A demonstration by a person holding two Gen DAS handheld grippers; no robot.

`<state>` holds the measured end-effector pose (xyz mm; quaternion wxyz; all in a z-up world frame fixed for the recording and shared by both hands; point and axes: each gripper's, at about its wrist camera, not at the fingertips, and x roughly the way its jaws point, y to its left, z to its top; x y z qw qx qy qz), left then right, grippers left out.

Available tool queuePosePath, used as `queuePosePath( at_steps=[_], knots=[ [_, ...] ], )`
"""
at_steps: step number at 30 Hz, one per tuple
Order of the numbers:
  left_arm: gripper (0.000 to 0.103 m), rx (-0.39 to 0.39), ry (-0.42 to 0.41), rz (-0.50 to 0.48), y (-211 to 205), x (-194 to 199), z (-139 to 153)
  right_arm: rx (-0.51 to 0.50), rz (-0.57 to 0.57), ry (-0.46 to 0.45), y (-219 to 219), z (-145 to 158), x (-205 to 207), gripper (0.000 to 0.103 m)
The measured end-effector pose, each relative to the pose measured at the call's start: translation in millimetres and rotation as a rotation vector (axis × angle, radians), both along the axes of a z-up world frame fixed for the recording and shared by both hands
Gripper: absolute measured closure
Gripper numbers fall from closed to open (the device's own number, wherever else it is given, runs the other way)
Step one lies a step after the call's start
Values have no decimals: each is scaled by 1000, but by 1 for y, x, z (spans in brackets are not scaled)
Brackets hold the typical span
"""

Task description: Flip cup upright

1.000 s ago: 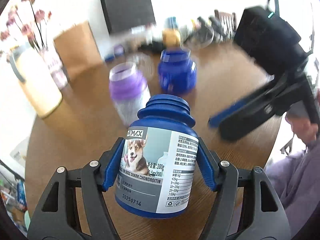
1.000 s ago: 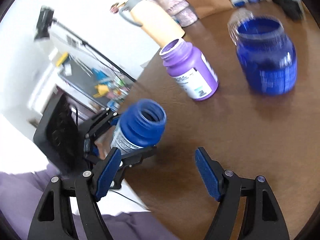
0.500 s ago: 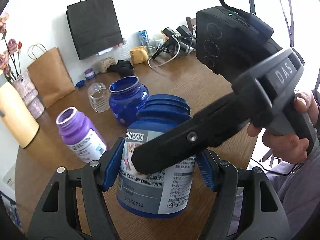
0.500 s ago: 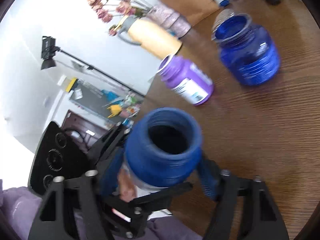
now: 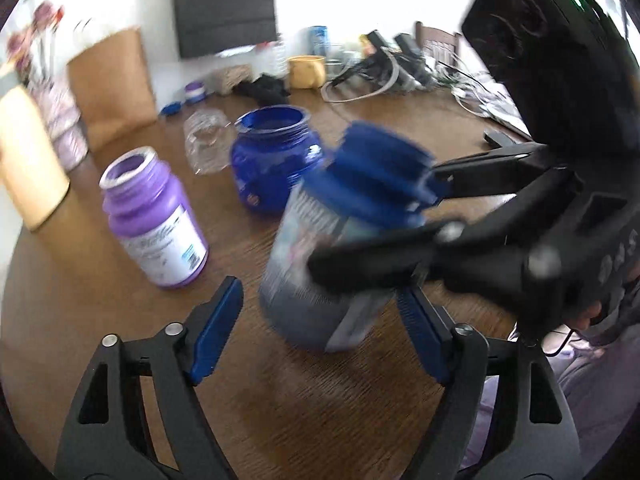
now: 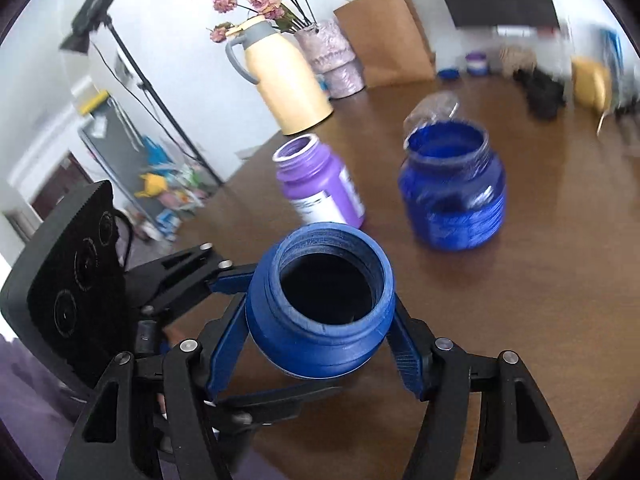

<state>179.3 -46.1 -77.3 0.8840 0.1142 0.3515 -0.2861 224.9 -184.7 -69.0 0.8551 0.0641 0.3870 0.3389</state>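
The task's cup is a blue bottle with a grey dog label point(image 5: 328, 248), mouth open and up, slightly tilted. In the right wrist view I look into its dark mouth point(image 6: 320, 312). My right gripper point(image 6: 316, 356) is shut on the bottle's body just below the neck; it shows from the side in the left wrist view point(image 5: 400, 240). My left gripper point(image 5: 320, 328) is open, its blue pads apart on either side of the bottle's lower half and not touching it. It shows behind the bottle in the right wrist view point(image 6: 224, 280).
On the round wooden table point(image 5: 280, 400) stand a purple bottle point(image 5: 156, 220), a dark blue jar point(image 5: 276, 160) and a clear plastic bottle point(image 5: 206, 144). A yellow jug point(image 6: 288, 84), flower vase point(image 6: 332, 60), paper bags and clutter line the back.
My right gripper came in and closed on the blue bottle. My left gripper, which held it, has opened and let go. The bottle now tilts a little.
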Motion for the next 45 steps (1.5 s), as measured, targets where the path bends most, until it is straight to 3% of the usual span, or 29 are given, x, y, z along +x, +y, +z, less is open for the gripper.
queuePosePath(
  at_steps=[6,11,17,22,26,29,41,45],
  knots=[
    [17,-65,30,188,33,10,6,-124,-72,-50,-9,4,7,33],
    [15,-88,20,342,50,18,8,-329,-116,-115,6,1,10,33],
    [15,-72,12,424,58,24,4,-396,-94,-130,26,-7,14,33],
    [15,-76,12,444,62,27,3,-356,-117,-166,32,-5,20,33],
    [14,-106,22,468,68,24,6,-196,-95,-174,18,9,17,21],
    [14,-121,15,467,68,18,8,-132,-97,-196,5,18,6,21],
    [3,-155,9,438,55,-7,29,-154,-141,-165,-19,19,-38,21],
    [0,-128,-57,479,53,-35,46,-136,-172,-165,-16,28,-50,21]
  ],
)
